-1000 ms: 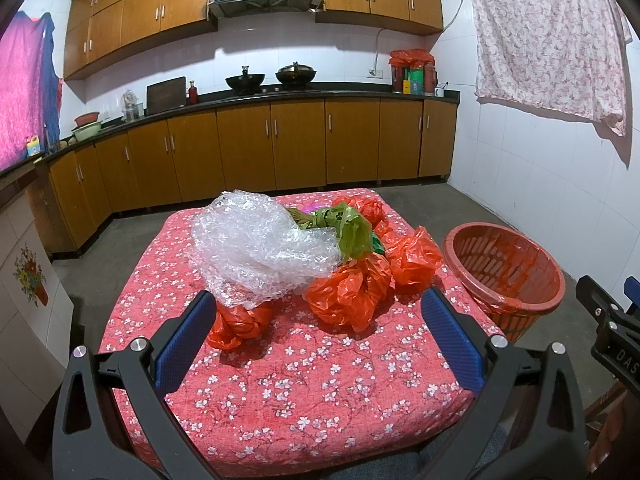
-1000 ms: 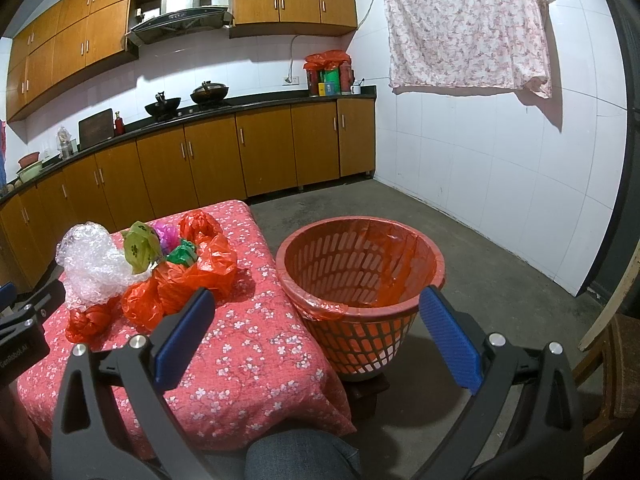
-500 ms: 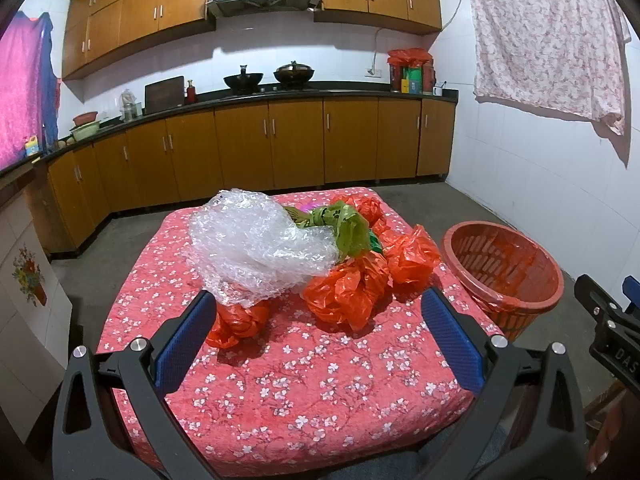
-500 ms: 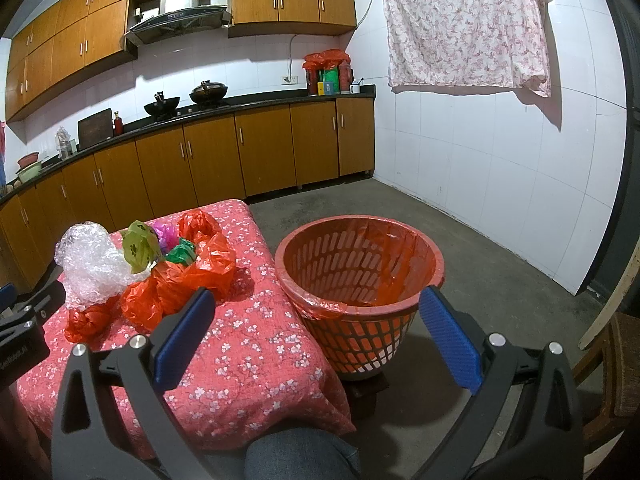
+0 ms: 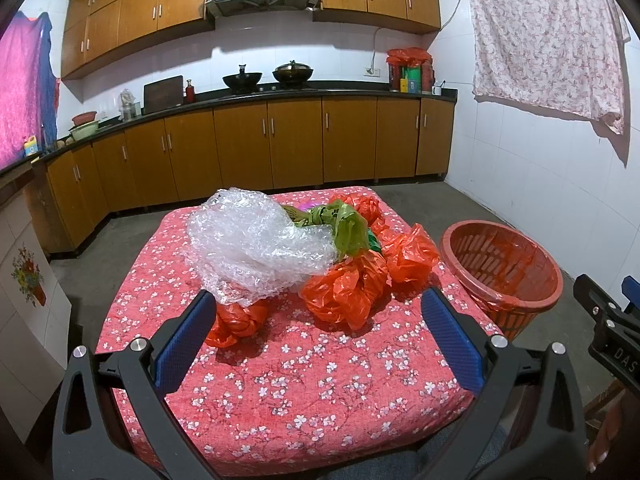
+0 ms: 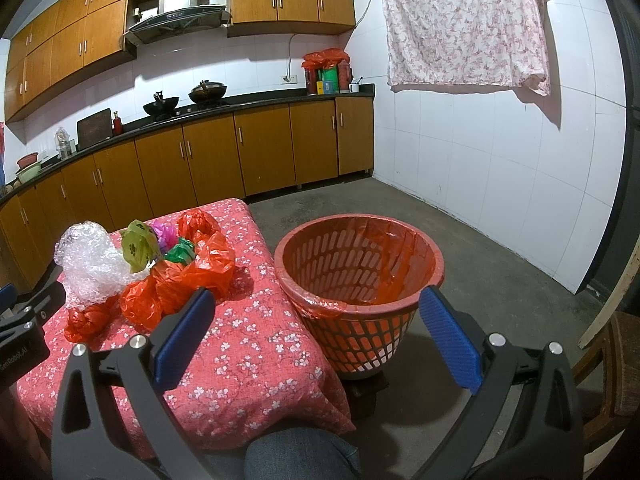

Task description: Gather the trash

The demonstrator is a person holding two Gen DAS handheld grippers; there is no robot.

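Trash pile on the table (image 5: pixel 320 380): one bubble wrap (image 5: pixel 256 248), one green bag (image 5: pixel 344 228), one darker green scrap (image 6: pixel 180 254), one purple scrap (image 6: pixel 166 236); red bags (image 5: pixel 348 292) number at least four. One basket (image 6: pixel 360 280) with a red liner stands on the floor just beside the table. Left gripper (image 5: pixel 318 332) and right gripper (image 6: pixel 316 330) each hold two blue fingers (image 5: pixel 184 340) spread wide, empty, short of the pile.
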